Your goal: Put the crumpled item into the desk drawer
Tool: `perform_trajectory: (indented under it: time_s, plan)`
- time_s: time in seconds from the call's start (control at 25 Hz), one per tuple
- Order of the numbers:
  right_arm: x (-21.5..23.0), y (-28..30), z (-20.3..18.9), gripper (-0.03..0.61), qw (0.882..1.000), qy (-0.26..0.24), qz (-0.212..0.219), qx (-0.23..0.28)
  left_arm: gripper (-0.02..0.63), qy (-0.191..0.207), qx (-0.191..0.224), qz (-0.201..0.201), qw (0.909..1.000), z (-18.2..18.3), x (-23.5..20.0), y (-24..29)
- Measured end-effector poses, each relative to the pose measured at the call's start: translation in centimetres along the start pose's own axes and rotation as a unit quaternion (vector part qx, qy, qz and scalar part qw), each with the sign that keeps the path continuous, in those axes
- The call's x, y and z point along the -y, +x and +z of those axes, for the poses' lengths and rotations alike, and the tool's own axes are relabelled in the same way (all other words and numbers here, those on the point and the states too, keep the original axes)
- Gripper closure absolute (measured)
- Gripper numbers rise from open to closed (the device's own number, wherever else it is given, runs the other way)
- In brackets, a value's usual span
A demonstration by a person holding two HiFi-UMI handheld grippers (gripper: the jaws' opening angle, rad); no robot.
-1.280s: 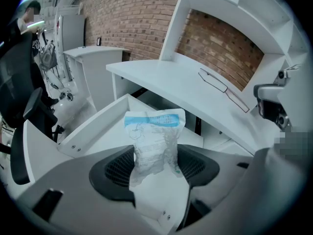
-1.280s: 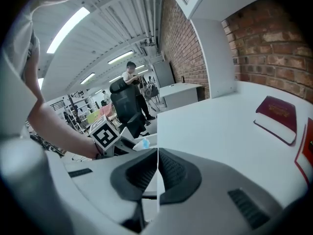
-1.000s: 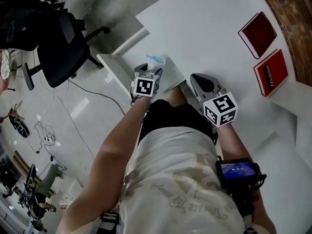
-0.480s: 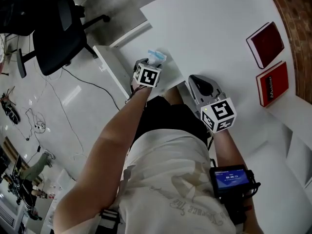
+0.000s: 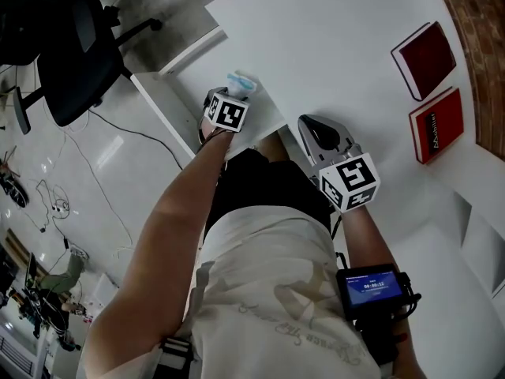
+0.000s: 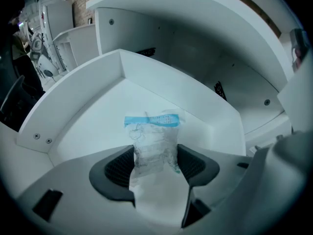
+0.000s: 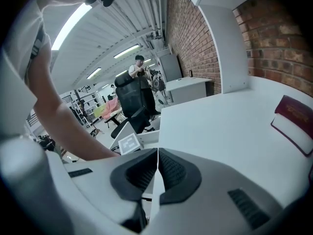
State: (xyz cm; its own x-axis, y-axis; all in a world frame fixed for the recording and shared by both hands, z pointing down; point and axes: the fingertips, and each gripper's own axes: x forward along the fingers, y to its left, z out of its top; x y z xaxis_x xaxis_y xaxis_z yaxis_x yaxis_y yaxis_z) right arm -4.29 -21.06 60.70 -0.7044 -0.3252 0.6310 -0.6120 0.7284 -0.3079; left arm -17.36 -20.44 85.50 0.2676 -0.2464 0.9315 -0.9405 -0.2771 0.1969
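Observation:
The crumpled item is a clear plastic bag (image 6: 152,141) with a blue strip along its top. My left gripper (image 6: 154,163) is shut on it, the bag standing up between the dark pads. Below it lies the open white desk drawer (image 6: 93,116), its bare floor and walls in the left gripper view. From the head camera the bag (image 5: 239,83) sticks out past the left gripper (image 5: 230,101) at the desk's edge, over the drawer (image 5: 162,105). My right gripper (image 5: 309,129) hovers over the white desk (image 5: 339,46), jaws shut and nothing held (image 7: 157,173).
Two red books (image 5: 424,50) (image 5: 434,125) lie at the desk's right side near a brick wall. A black office chair (image 5: 71,61) stands on the floor left of the drawer. Cables trail over the floor. Under the desk top a shelf recess (image 6: 195,58) opens behind the drawer.
My left gripper has carried the bag a little farther out and to the left, over the drawer. The right gripper has barely shifted.

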Motion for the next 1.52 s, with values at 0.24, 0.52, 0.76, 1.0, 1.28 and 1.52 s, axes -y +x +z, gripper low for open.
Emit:
perform_trajectory:
  time_s: [0.24, 0.52, 0.76, 1.0, 1.28, 1.52]
  plan:
    - [0.5, -0.3, -0.2, 0.555, 1.0, 0.005, -0.008, -0.001, 0.319, -0.01, -0.006, -0.01, 0.9999, -0.5, 0.1, 0.9]
    - [0.7, -0.2, -0.4, 0.555, 1.0, 0.002, -0.005, -0.005, 0.319, -0.009, -0.012, -0.003, 0.9999, -0.7, 0.0, 1.4]
    - [1.2, -0.3, 0.0, 0.555, 1.0, 0.005, -0.005, 0.002, 0.279, -0.019, -0.014, -0.001, 0.9997, -0.9, 0.2, 1.1]
    - [1.0, -0.5, 0.0, 0.555, 1.0, 0.013, -0.005, 0.015, 0.27, -0.043, 0.036, -0.012, 0.9984, 0.9, 1.6, -1.2]
    - [0.3, -1.2, 0.0, 0.555, 0.999, 0.013, -0.006, 0.029, 0.27, -0.048, 0.095, -0.03, 0.9939, 2.6, 3.3, -4.9]
    - [-1.2, -2.3, 0.4, 0.554, 0.999, 0.018, -0.017, 0.042, 0.279, -0.055, 0.164, -0.061, 0.983, 4.2, 4.6, -11.0]
